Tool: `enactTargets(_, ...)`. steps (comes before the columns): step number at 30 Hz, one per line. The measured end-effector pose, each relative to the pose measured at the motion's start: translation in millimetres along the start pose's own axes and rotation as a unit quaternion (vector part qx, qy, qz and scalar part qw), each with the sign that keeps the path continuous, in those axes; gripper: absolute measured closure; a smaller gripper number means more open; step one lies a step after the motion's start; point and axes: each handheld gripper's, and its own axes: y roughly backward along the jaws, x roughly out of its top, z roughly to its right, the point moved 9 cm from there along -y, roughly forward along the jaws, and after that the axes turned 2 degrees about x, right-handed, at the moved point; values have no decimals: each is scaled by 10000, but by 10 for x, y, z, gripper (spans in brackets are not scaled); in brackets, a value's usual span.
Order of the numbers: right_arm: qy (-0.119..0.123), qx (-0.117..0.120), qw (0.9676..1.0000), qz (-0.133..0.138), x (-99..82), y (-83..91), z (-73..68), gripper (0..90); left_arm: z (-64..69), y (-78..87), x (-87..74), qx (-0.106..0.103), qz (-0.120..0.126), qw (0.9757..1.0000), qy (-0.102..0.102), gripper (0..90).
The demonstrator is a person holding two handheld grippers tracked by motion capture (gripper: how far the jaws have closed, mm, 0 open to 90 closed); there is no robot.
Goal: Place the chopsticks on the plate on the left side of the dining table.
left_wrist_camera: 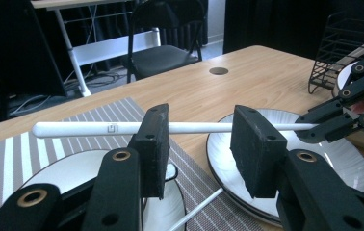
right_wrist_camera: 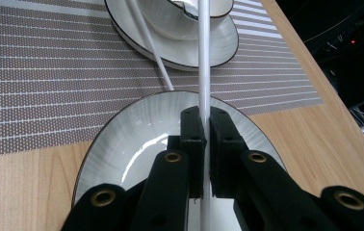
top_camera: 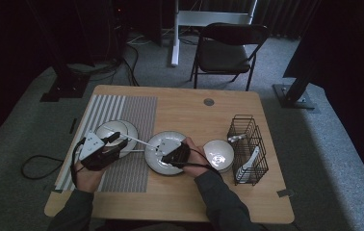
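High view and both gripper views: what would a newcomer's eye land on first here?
A long white chopstick held level above the table, clamped at one end by the right gripper over a grey-rimmed plate. The left gripper stands open around the stick's middle, pads apart from it. Next, the striped placemat at the table's left with a bowl on a plate, and the black wire rack at the right.

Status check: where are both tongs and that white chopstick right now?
Right tongs shut on white chopstick, over the plate. Left tongs open, chopstick between the pads, untouched. Second chopstick lies on mat; nothing blocking.
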Motion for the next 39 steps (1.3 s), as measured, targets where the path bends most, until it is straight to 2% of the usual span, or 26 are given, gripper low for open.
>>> enactTargets(13, 41, 128, 9999, -40, 46, -95, -61, 864, -69, 45, -126, 111, -101, 9999, 81, 589)
enactTargets(19, 89, 194, 9998, -46, 85, -149, -94, 863, -103, 63, -154, 211, -91, 9997, 110, 575)
enactTargets(39, 230, 347, 9991, -73, 226, -290, -149, 864, -151, 83, -237, 337, -173, 9992, 154, 576)
